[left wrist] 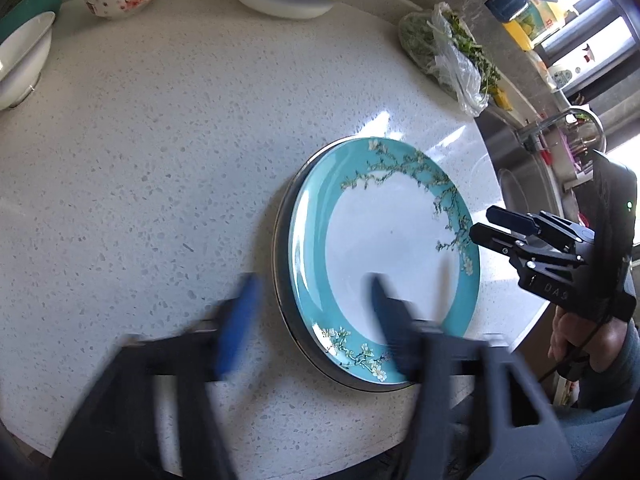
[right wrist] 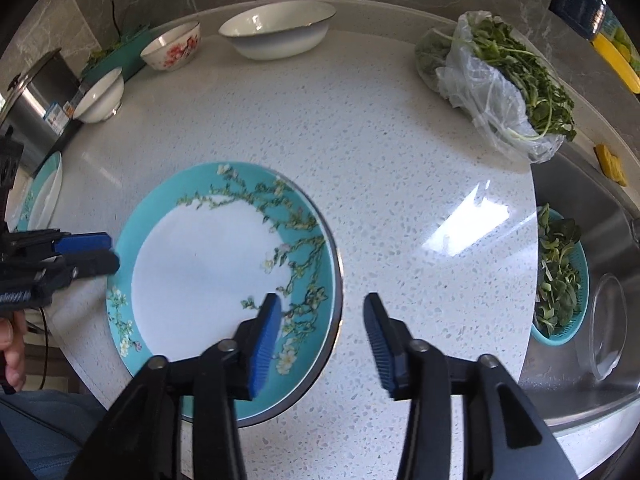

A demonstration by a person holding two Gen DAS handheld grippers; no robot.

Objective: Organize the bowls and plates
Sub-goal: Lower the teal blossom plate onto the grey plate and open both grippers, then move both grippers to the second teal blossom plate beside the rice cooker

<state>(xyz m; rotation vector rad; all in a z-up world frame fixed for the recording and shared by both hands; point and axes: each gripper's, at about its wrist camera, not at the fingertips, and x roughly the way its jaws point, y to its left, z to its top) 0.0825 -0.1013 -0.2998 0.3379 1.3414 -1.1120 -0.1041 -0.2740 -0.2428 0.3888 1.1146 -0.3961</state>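
A teal plate with a blossom pattern [left wrist: 384,256] [right wrist: 224,280] lies on top of a dark-rimmed plate on the white speckled counter, near its front edge. My left gripper [left wrist: 316,312] is open and empty, its jaws astride the plate's left rim; it shows at the left of the right wrist view [right wrist: 112,252]. My right gripper [right wrist: 324,340] is open and empty, astride the plate's right rim; in the left wrist view it [left wrist: 484,226] hovers by the plate's right edge. A flowered bowl [right wrist: 172,46], a wide white bowl [right wrist: 276,30] and a small white bowl [right wrist: 100,94] stand at the back.
Another teal plate with a white dish on it [right wrist: 44,192] sits at the far left by a steel pot [right wrist: 36,96]. A bag of greens [right wrist: 500,76] lies at the back right. The sink [right wrist: 600,280] at right holds a teal colander of leaves [right wrist: 560,276] and a glass bowl [right wrist: 608,324].
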